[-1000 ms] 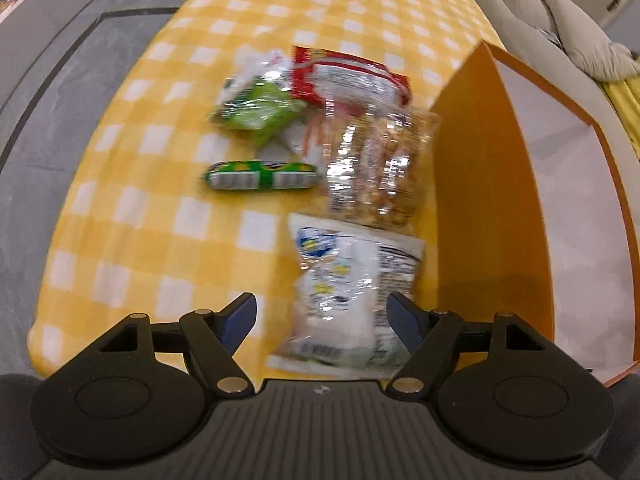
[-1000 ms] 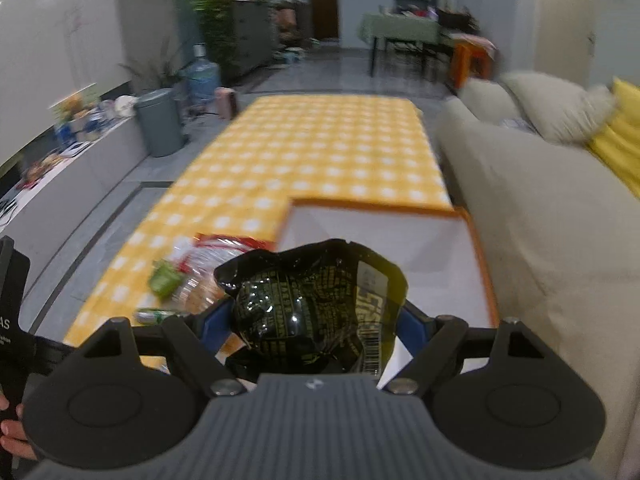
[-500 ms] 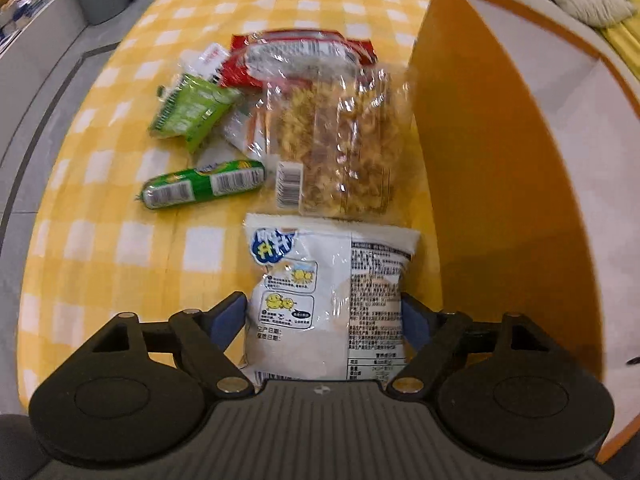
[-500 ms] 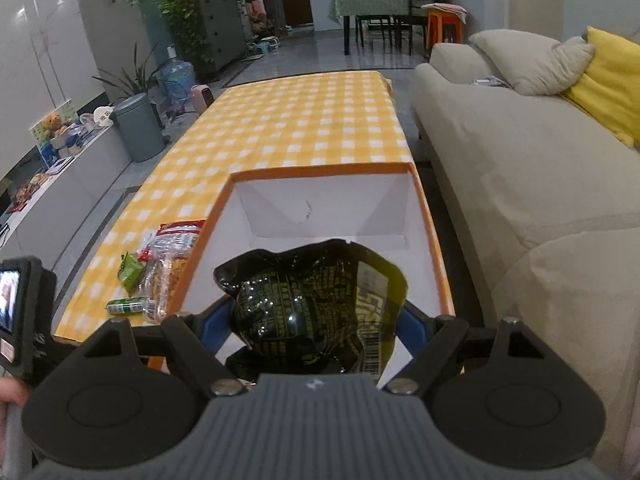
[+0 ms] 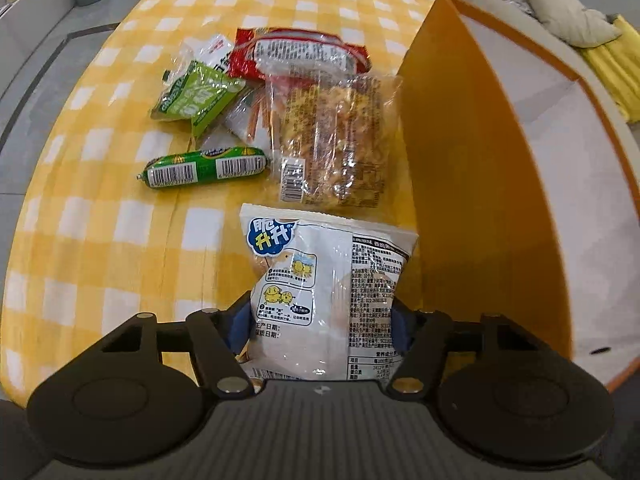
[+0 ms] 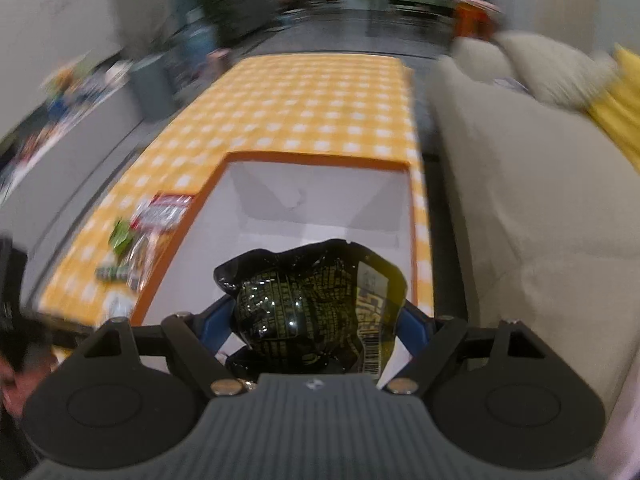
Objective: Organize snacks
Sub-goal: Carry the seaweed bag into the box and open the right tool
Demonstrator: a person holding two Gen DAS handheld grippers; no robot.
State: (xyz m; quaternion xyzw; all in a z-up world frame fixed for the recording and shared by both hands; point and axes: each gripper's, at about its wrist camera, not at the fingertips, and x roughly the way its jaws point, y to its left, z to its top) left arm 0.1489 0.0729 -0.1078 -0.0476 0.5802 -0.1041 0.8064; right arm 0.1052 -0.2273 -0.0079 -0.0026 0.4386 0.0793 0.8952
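The white bag [image 5: 320,292], lying long-ways just beside the box [image 5: 480,200], is being squeezed by the closing left hand-held gripper [image 5: 322,322].

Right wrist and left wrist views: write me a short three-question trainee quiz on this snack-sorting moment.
1. What is between the fingers of the right gripper? A) a red packet B) a black packet C) nothing
2. True or false: the green sausage stick lies inside the orange box.
3. Which packet lies on the tablecloth just beyond the white bag, beside the box's outer wall?

Key: 1 B. 2 False, it lies on the tablecloth. 3 The clear bag of golden snacks.
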